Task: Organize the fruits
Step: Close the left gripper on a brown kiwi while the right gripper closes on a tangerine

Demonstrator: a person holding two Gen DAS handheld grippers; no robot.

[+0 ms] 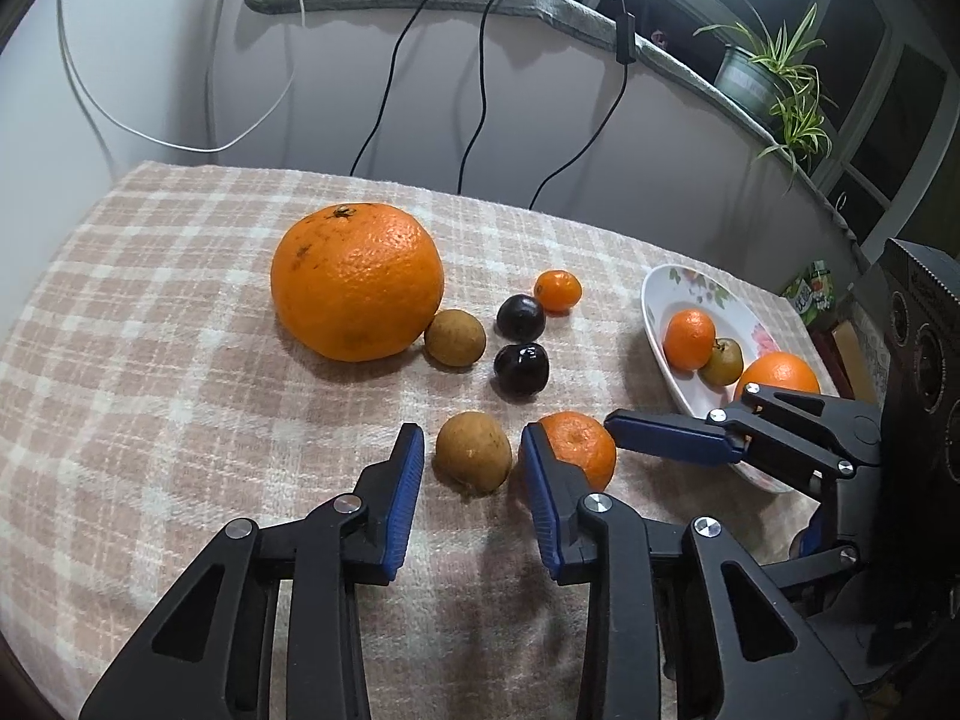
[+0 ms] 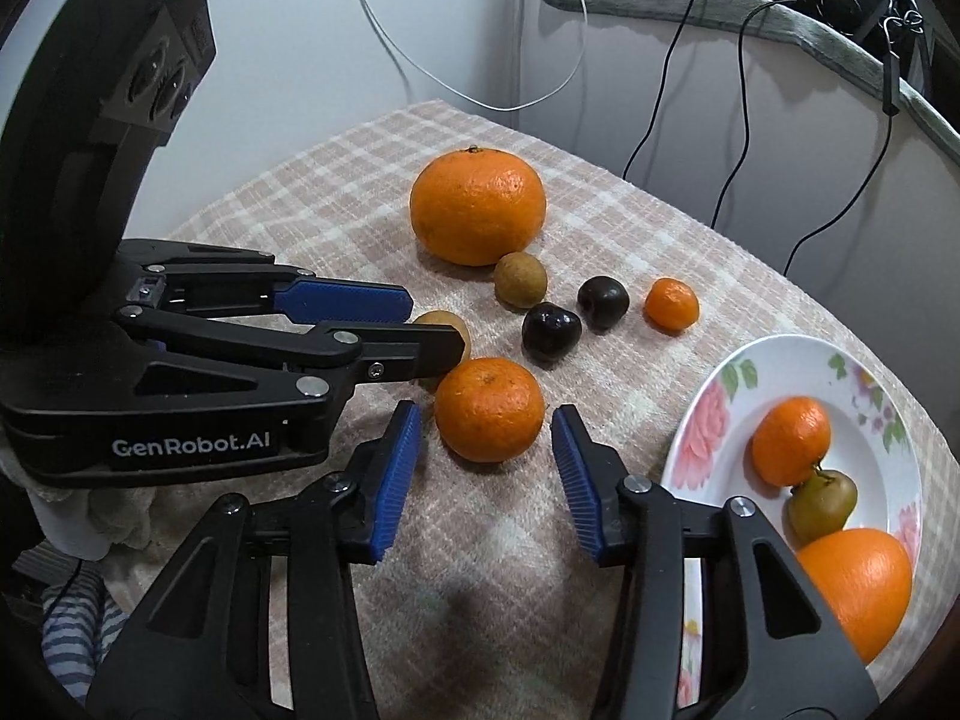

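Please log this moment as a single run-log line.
left gripper: open around brown fruit | right gripper: open around mandarin | plate: three fruits

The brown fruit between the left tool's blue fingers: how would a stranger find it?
Start at the big orange on the checked cloth. Come toward the camera past two dark fruits to the brown fruit, beside a mandarin; a second brown fruit touches the orange.
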